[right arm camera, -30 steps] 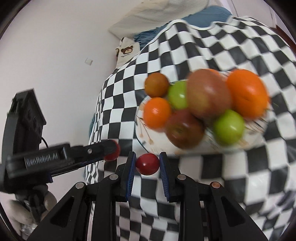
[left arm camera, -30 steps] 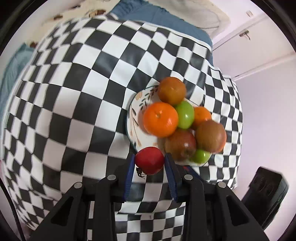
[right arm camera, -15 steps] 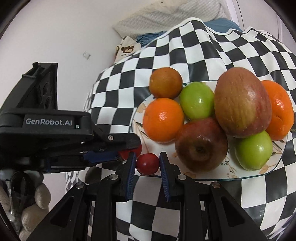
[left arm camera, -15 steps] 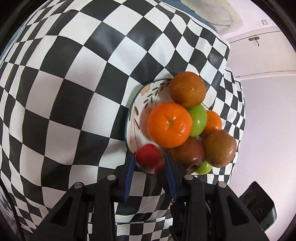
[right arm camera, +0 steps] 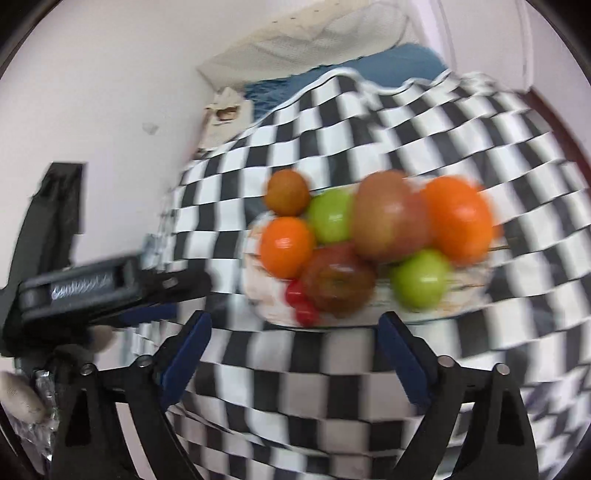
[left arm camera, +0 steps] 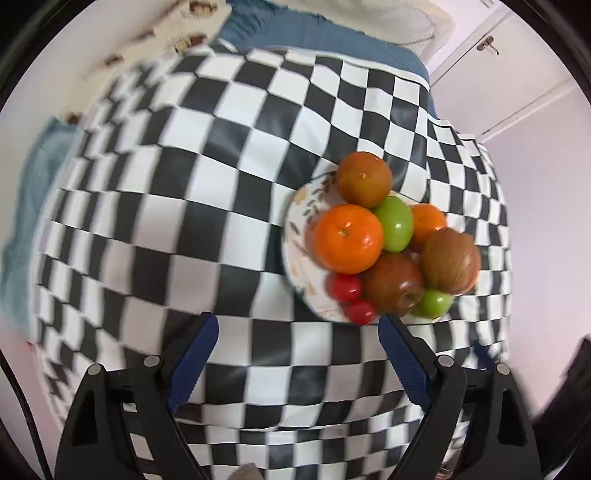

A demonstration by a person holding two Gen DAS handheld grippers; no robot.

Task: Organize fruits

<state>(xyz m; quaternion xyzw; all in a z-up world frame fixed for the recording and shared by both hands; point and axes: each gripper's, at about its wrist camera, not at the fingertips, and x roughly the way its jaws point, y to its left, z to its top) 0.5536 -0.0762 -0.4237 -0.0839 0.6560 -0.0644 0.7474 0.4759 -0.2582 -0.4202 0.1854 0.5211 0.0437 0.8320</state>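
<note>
A patterned white plate (left arm camera: 295, 236) on the checkered cloth holds oranges (left arm camera: 347, 238), green fruits (left arm camera: 395, 223), a dark red apple (left arm camera: 393, 284) and a brownish fruit (left arm camera: 450, 260). Two small red fruits (left arm camera: 345, 288) (left arm camera: 361, 312) lie at its near rim. My left gripper (left arm camera: 297, 332) is open and empty, just short of the plate. In the right wrist view the plate (right arm camera: 258, 295) and the small red fruits (right arm camera: 301, 302) show blurred. My right gripper (right arm camera: 295, 328) is open and empty, near the plate's front edge. The left gripper's body (right arm camera: 92, 291) is at the left there.
The black-and-white checkered cloth (left arm camera: 166, 221) covers a rounded table. A blue fabric (left arm camera: 314, 33) and a white bundle lie beyond its far edge. A white wall and cupboard doors (left arm camera: 517, 74) stand to the right.
Both grippers have opened and let go of their small red fruits, which now lie on the plate's near rim. Both grippers have drawn back from the plate.
</note>
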